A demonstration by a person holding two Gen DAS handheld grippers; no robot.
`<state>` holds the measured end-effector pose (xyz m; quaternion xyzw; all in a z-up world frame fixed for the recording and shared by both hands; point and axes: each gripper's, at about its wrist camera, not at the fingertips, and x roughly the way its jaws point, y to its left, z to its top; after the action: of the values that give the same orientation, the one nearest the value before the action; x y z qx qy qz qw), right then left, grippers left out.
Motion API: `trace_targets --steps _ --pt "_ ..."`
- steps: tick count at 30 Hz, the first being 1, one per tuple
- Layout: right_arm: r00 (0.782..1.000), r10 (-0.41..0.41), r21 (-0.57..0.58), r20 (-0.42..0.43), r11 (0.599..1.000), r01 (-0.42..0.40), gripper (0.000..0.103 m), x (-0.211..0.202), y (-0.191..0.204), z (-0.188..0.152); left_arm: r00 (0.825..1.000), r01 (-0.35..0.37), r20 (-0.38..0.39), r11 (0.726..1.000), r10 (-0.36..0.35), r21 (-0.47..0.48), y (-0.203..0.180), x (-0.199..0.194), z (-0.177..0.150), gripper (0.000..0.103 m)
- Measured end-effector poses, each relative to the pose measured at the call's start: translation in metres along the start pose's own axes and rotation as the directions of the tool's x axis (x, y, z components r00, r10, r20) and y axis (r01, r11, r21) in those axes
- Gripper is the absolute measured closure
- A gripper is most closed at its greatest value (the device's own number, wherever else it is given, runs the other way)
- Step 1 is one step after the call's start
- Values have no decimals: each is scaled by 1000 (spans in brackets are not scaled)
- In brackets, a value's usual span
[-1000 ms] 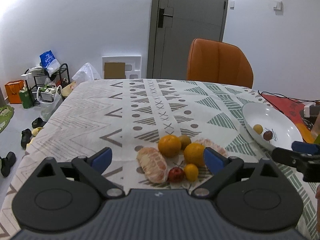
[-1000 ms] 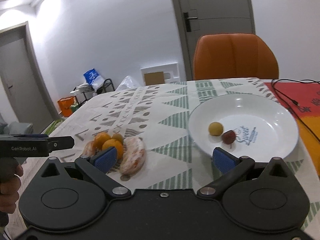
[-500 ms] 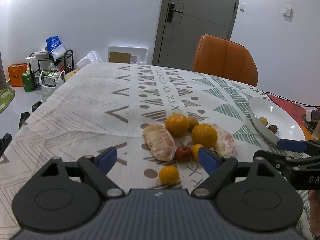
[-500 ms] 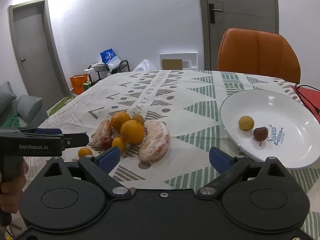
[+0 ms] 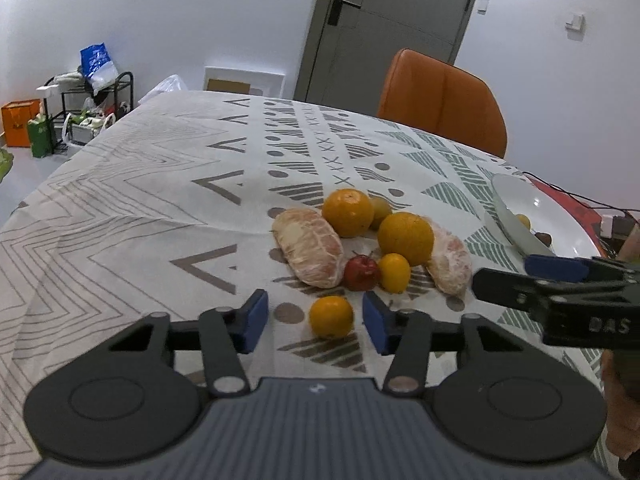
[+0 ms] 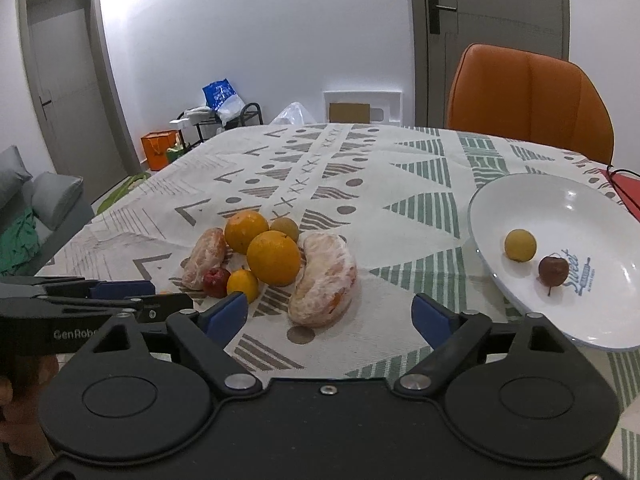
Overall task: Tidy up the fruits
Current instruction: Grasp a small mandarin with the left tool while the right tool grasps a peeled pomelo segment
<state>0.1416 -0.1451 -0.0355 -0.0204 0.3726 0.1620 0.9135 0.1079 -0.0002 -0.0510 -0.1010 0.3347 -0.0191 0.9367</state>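
Your left tongs (image 5: 314, 320) hang low over the patterned bench (image 5: 140, 208), blue pads apart, with a small orange (image 5: 331, 316) lying between them; it touches neither pad. Just beyond it sits the loose heap of fruit: a peeled pomelo segment (image 5: 310, 245) on the left, a big orange (image 5: 347, 212) behind it, a small greenish fruit (image 5: 380, 212) tucked at that orange's far side, a red apple-like fruit (image 5: 361, 273) and a small yellow citrus (image 5: 394, 273) side by side at the front, a second big orange (image 5: 405, 238) behind those, and a second peeled segment (image 5: 450, 262) on the right edge of the heap. All of these lie straight on the cloth, in no container.

Your right tongs (image 6: 330, 314) are also spread wide and grip nothing; they hover just short of that second segment. To the right stands the only container, a white plate (image 6: 592, 216), on the bench well apart from the heap. It holds two pieces: a small yellow round fruit (image 6: 519, 245) and, just beside it, a dark red one with a stem (image 6: 553, 270), next to the blue print on the plate's floor.
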Motion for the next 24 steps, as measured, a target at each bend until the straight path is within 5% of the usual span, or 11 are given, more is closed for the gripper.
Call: trace_targets --steps 2,24 --pt "1000 -3 1 -5 1000 3 19 4 0 0 1000 -10 3 1000 10 16 -2 1 -1 81" --pt "997 -53 -44 -61 998 51 41 43 9 8 999 -32 20 997 34 -71 30 5 20 81"
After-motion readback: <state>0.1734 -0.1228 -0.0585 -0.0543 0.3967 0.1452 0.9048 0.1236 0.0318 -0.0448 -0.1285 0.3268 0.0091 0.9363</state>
